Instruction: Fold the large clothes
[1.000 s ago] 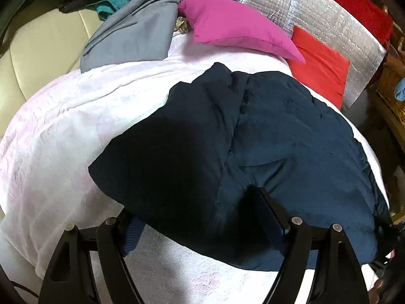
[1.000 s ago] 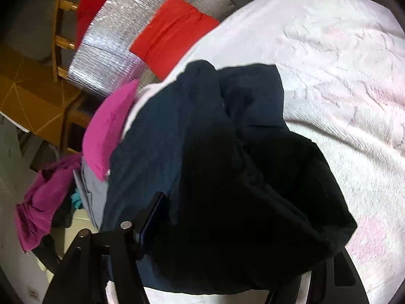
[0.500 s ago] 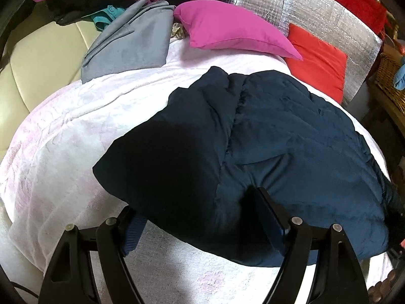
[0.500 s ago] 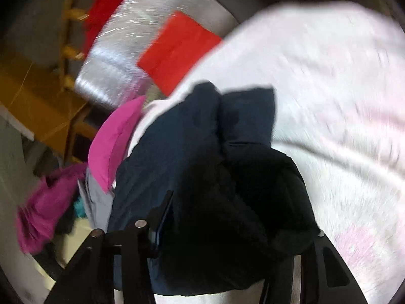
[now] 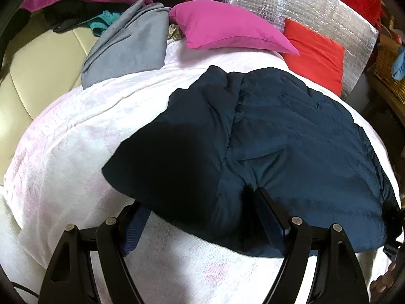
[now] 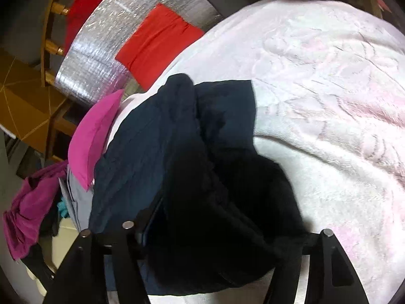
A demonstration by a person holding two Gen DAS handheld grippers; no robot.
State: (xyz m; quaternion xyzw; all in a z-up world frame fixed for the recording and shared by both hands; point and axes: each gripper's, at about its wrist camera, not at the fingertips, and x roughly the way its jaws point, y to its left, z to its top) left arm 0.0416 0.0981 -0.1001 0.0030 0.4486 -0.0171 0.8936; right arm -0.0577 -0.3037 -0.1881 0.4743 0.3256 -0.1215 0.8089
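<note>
A dark navy padded jacket [image 5: 278, 136] lies on the white-pink blanket [image 5: 71, 147], one side folded over its middle. My left gripper [image 5: 200, 202] has its jaws wide apart around the near hem; the fabric bulges between them. In the right wrist view the same jacket [image 6: 157, 152] bunches up between the fingers of my right gripper [image 6: 215, 230]. The cloth hides the right finger's tip, so I cannot tell whether it grips.
A magenta pillow [image 5: 227, 27], a folded grey garment [image 5: 126, 53] and a red cushion [image 5: 316, 55] against a silver foil panel [image 5: 316, 7] lie at the far edge. A cream sofa [image 5: 33, 76] is at left. Wooden furniture [image 6: 22, 106] stands beyond.
The left view has drawn back a little, with the jacket settling flatter on the blanket. The right gripper swung with the bunched jacket, which stays between its fingers.
</note>
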